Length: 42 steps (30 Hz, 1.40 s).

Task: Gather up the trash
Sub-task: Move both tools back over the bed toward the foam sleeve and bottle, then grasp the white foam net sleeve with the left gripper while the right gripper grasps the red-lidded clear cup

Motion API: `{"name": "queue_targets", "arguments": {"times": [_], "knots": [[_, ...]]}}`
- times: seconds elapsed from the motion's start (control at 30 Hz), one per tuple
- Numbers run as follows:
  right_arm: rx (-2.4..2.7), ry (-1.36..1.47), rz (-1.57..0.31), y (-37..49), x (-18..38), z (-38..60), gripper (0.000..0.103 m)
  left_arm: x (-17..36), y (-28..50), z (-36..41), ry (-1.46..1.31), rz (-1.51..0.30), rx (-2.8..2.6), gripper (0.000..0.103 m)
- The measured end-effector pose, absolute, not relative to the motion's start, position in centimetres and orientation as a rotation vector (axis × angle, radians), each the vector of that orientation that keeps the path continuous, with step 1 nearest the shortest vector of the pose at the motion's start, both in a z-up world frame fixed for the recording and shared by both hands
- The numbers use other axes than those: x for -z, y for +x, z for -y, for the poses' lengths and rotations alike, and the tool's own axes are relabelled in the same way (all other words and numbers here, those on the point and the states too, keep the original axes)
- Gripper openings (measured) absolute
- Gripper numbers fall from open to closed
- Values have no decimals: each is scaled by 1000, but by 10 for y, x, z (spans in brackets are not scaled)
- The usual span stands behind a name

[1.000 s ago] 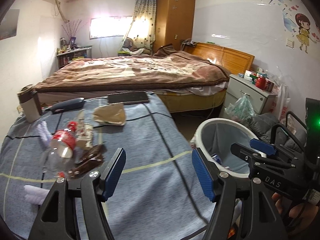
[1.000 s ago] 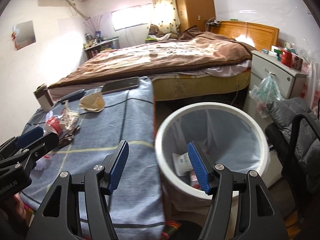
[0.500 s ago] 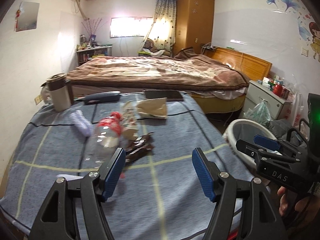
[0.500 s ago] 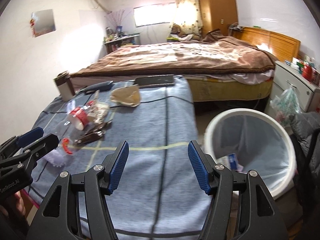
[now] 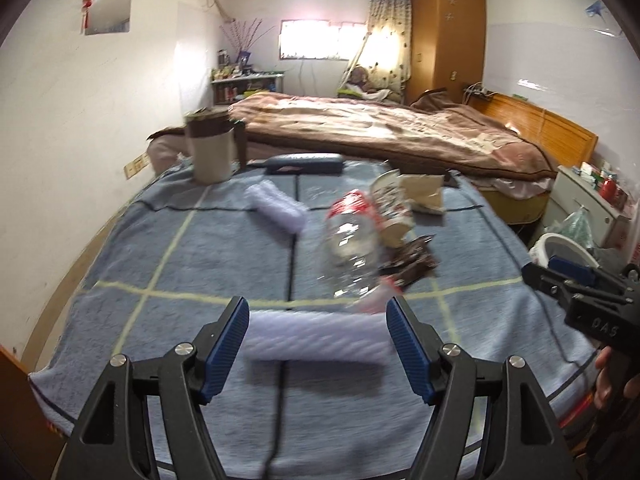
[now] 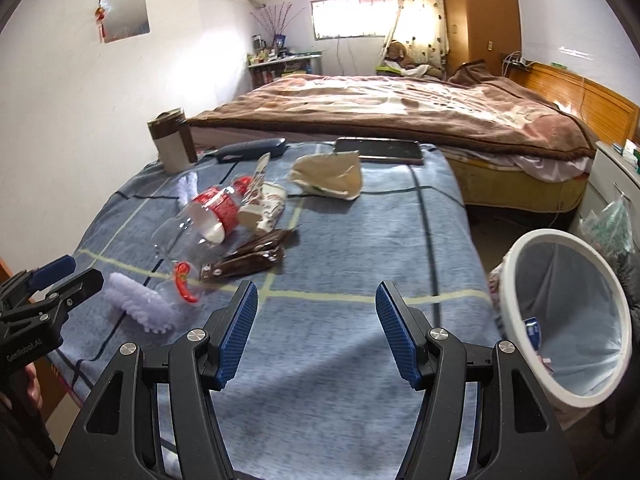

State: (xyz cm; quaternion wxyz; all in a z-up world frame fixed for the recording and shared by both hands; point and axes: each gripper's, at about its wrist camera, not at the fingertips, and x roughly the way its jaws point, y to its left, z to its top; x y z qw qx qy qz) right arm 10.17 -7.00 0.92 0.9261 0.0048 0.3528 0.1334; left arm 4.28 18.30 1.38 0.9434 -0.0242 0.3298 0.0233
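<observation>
The left gripper (image 5: 318, 340), jaws open and just widened, straddles a white foam roll (image 5: 316, 340) without pinching it, lined up for pickup. The right gripper (image 6: 316, 328) waits open and empty beside the trash bin (image 6: 520, 264), its drop-off point.

A table under a blue checked blanket (image 6: 360, 240) carries two white foam rolls (image 5: 316, 340), a clear plastic bottle (image 6: 196, 224) with a red label, a crushed paper cup (image 6: 264, 208), brown wrappers (image 6: 248, 258), crumpled paper (image 6: 328, 176), a mug (image 6: 170, 144), a dark case (image 6: 250, 148) and a phone (image 6: 380, 150) (at the far edge).
</observation>
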Motion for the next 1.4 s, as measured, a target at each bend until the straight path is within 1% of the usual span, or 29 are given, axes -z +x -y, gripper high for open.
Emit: {"name": "queue_targets", "arguments": {"times": [0.37, 0.73, 1.03, 1.3, 1.37, 1.4], "knots": [[-282, 4, -762, 106, 3, 49, 63, 8, 58, -200, 10, -729, 43, 75], [-255, 7, -775, 109, 6, 43, 63, 26, 88, -185, 116, -768, 182, 76], [-257, 3, -779, 111, 10, 36, 63, 33, 77, -178, 153, -805, 280, 76], [-257, 6, -778, 111, 9, 36, 63, 31, 62, -171, 166, -797, 328, 76], [-250, 9, -779, 113, 10, 37, 63, 33, 62, -167, 198, -793, 313, 76], [-248, 12, -781, 113, 10, 38, 63, 33, 63, -167, 196, -792, 308, 73]]}}
